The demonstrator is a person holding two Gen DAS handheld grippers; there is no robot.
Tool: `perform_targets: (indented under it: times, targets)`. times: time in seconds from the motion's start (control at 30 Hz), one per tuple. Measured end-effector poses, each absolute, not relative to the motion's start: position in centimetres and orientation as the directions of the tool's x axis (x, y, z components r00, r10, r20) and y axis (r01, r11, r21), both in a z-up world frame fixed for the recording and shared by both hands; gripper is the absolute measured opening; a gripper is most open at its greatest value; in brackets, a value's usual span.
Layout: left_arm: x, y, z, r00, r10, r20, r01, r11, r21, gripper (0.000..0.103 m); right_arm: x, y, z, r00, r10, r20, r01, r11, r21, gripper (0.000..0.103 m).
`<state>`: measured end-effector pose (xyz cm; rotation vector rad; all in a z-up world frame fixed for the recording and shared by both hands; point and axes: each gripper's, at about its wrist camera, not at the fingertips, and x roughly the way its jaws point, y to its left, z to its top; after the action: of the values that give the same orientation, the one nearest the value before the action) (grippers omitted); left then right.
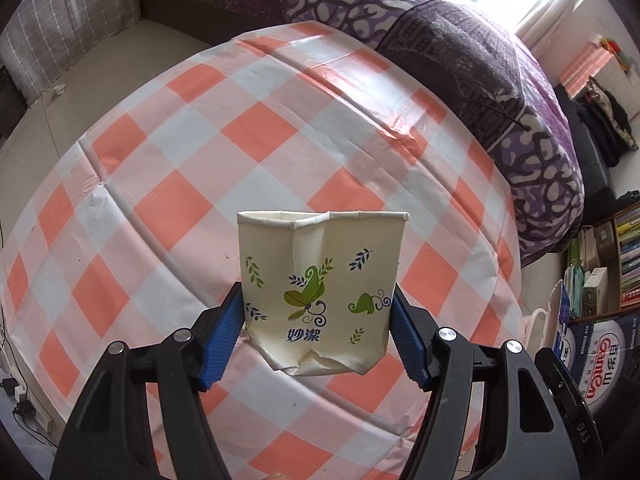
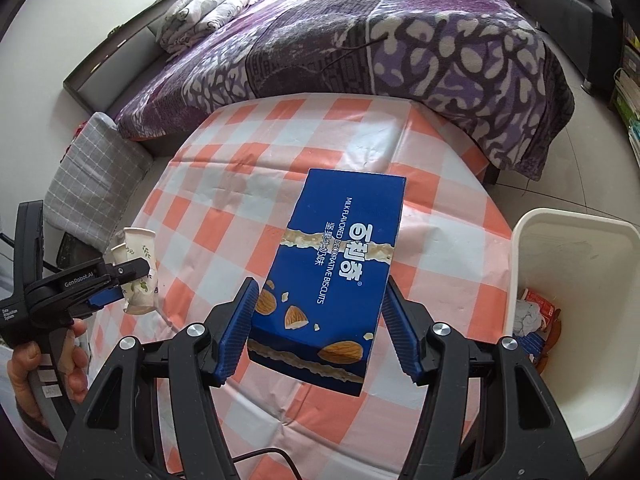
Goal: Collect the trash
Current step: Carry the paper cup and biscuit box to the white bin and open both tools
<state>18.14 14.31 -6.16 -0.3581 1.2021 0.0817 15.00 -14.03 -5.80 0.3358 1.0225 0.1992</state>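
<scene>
2 items are held above the desk (image 2: 440,216): the paper cup (image 1: 320,292) clenched in the left gripper (image 1: 318,344), the biscuit box (image 2: 332,276) in the right gripper (image 2: 320,332); both are best released squarely over the white bin (image 2: 576,240).

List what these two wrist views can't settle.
- Bin contents: right wrist view, the near wall and picture edge hide most; only some red and grey scraps show.
- Underside of the biscuit box in the right tool: faces away.
- Inside of the crushed paper cup in the left tool: rim flattened, seen side-on.
- Bin in left wrist view: out of frame.
</scene>
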Motion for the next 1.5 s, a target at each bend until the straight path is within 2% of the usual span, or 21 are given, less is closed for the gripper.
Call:
perform_targets:
  times: [0.33, 0.67, 0.8, 1.0, 1.3, 1.5]
  targets:
    - [18.1, 10.0, -6.1, 0.359, -0.121, -0.926, -0.176, 0.965, -0.194, 0.067, 13.9, -19.9, -5.4, 0.529, 0.266, -0.806, 0.128, 0.914, 0.385, 0.059]
    - [17.7, 6.1, -6.0, 0.353, -0.132, -0.926, -0.107, 0.978, -0.180, 0.067, 12.0, -26.4, -5.9, 0.490, 0.182, -0.853, 0.282, 0.892, 0.353, 0.061]
    - [17.3, 3.7, -5.8, 0.357, -0.141, -0.924, -0.059, 0.983, -0.173, 0.068, 10.9, -28.8, -5.8, 0.486, 0.152, -0.860, 0.330, 0.880, 0.342, 0.065]
    - [16.4, -0.1, -5.7, 0.353, -0.157, -0.922, 0.013, 0.987, -0.162, 0.068, 9.0, -32.4, -5.7, 0.491, 0.109, -0.864, 0.399, 0.853, 0.335, 0.082]
    - [14.2, -6.8, -4.4, 0.376, -0.218, -0.901, 0.154, 0.973, -0.172, 0.068, 6.0, -37.8, -5.0, 0.542, 0.087, -0.836, 0.465, 0.798, 0.384, 0.085]
    - [12.7, -12.2, -5.4, 0.351, -0.290, -0.891, 0.219, 0.950, -0.223, 0.068, 3.9, -41.5, -4.7, 0.580, 0.092, -0.809, 0.499, 0.745, 0.442, 0.086]
